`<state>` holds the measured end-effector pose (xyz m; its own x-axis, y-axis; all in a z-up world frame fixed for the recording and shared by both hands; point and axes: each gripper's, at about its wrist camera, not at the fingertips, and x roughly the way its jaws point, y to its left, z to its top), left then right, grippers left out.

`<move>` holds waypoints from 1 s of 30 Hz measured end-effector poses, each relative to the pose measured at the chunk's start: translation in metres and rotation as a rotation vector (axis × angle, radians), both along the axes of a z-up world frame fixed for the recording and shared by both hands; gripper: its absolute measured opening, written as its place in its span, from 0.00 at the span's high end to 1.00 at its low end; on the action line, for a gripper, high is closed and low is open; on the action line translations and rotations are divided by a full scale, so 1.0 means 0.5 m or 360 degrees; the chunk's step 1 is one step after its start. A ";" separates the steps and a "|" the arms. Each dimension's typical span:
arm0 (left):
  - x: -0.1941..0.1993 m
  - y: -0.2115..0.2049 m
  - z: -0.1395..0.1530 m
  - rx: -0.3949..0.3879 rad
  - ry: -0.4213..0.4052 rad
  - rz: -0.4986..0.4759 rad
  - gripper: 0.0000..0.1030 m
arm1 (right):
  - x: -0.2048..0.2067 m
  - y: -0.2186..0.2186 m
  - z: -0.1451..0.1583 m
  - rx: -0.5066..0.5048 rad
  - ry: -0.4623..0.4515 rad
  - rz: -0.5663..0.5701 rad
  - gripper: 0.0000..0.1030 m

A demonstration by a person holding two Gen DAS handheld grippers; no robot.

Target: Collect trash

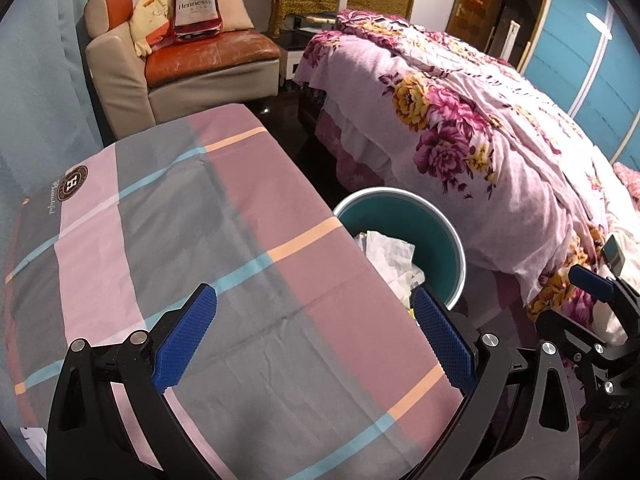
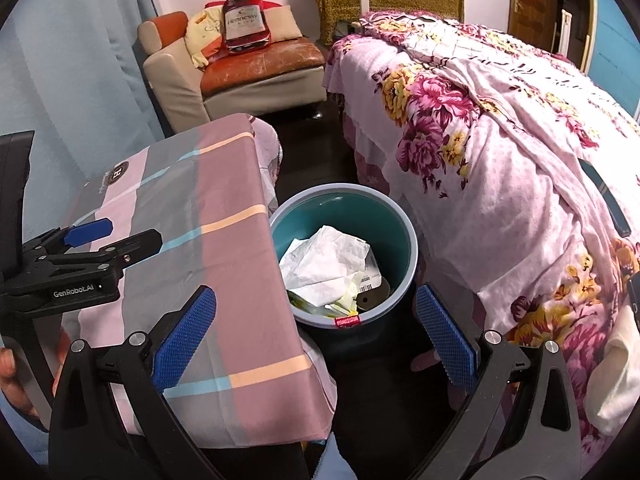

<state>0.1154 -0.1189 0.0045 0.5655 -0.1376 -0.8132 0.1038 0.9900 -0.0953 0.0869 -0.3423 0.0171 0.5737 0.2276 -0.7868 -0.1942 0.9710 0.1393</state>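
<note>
Because the bin [image 2: 344, 248] is set just beside the table [image 2: 224, 240], crumpled paper [image 2: 324, 264] is already dropped inside; both claws, left [image 1: 314, 336] and right [image 2: 316, 336], are held wide apart (nothing gripped).

A bed [image 2: 500, 152] with a flowered cover stood near a checked worktop [image 1: 208, 248]. An orange armchair [image 1: 192, 64] sat by the white wall, beside blue curtains [image 2: 76, 60].

From my left wrist view, table [image 1: 248, 264] edge hides near side of bin [image 1: 440, 224]; crumpled paper [image 1: 390, 256] only partly seen. My right gripper [image 1: 592, 284] cut by frame edge there. In right view, small label [image 2: 347, 321] on bin rim unreadable; my hand [image 2: 16, 376] mostly behind left gripper [image 2: 90, 232].
</note>
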 end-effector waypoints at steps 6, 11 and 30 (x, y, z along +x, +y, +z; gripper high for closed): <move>-0.027 -0.009 0.008 0.0022 -0.0037 -0.0014 0.04 | -0.019 0.006 0.009 0.0000 -0.0039 0.0020 0.07; -0.045 -0.019 0.010 0.0183 -0.0061 0.0044 0.04 | -0.026 0.008 0.005 -0.0006 -0.0034 0.0028 0.07; -0.046 -0.002 -0.008 0.0138 -0.0037 0.0095 0.04 | -0.020 0.007 -0.011 -0.0057 -0.0023 0.0004 0.07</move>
<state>0.0922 -0.1201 0.0004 0.5893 -0.0329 -0.8072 0.0454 0.9989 -0.0075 0.0766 -0.3388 0.0116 0.5847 0.2011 -0.7860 -0.1987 0.9748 0.1017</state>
